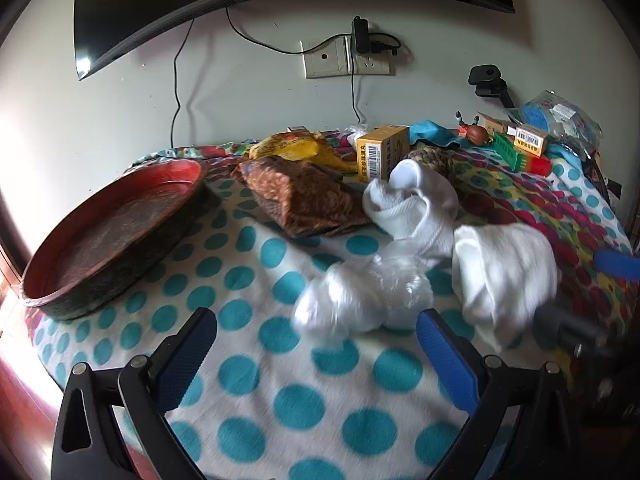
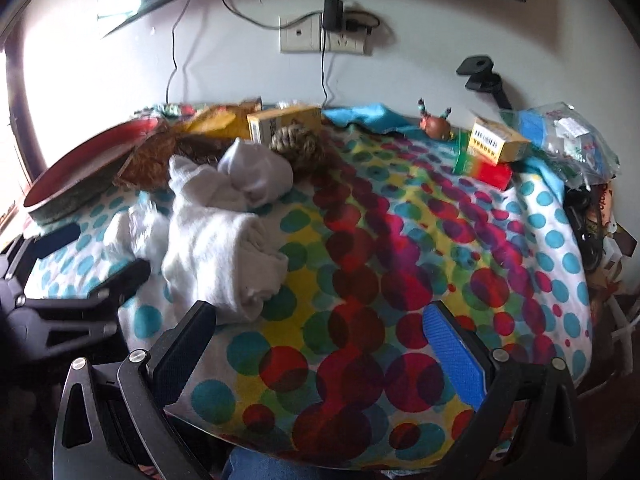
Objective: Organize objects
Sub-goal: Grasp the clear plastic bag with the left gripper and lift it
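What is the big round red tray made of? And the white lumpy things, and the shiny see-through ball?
The red tray looks like lacquered wood or hard plastic: a stiff rim and worn, dull red inside; I can't tell which. The white lumps look like soft knitted cotton socks, ribbed and floppy. The see-through ball looks like thin crumpled plastic film, glossy and wrinkled, though it's blurred.

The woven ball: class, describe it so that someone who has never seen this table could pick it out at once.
Start at the wall socket and drop down to the spotted cloth. Near the cloth's far edge stands a yellow box; the woven ball sits just in front of it, beside the white socks. It is the only round, brown, rope-textured thing there; its neighbours are boxes or soft cloth.
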`<control>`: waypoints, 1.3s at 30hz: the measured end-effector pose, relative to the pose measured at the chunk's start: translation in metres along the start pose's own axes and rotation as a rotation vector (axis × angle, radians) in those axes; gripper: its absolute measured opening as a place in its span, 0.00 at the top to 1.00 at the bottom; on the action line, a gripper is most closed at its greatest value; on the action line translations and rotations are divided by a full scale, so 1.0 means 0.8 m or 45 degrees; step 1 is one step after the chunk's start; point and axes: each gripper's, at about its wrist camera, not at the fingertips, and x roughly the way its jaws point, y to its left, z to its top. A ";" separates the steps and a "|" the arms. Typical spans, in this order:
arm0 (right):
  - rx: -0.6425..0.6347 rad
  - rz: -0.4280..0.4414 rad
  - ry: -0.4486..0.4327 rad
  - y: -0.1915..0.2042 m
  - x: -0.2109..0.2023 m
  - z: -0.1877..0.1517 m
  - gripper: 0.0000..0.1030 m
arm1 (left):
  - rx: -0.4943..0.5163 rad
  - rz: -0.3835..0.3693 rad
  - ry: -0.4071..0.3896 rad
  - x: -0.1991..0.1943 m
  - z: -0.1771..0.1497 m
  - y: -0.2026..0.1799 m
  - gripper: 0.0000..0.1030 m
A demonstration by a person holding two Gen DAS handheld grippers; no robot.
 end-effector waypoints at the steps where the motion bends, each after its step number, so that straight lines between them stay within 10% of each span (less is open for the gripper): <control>1: 0.004 0.009 0.006 -0.002 0.002 0.001 0.00 | -0.003 0.001 0.004 0.004 0.002 -0.001 0.01; 11: 0.036 0.060 0.033 -0.006 0.008 0.001 0.00 | -0.037 -0.053 0.035 0.030 0.015 -0.002 0.28; 14: 0.035 0.066 0.040 -0.004 0.011 0.000 0.00 | -0.041 -0.109 0.027 0.034 0.018 -0.004 0.63; 23: 0.016 0.044 0.039 0.000 0.010 -0.002 0.00 | -0.052 -0.068 -0.055 0.003 0.026 0.018 0.66; 30: -0.020 0.045 0.040 0.011 0.010 -0.004 0.00 | -0.270 0.170 -0.110 -0.015 0.066 0.158 0.66; 39: -0.073 0.041 -0.019 0.027 -0.004 -0.008 0.00 | -0.459 0.400 0.051 0.049 0.056 0.304 0.66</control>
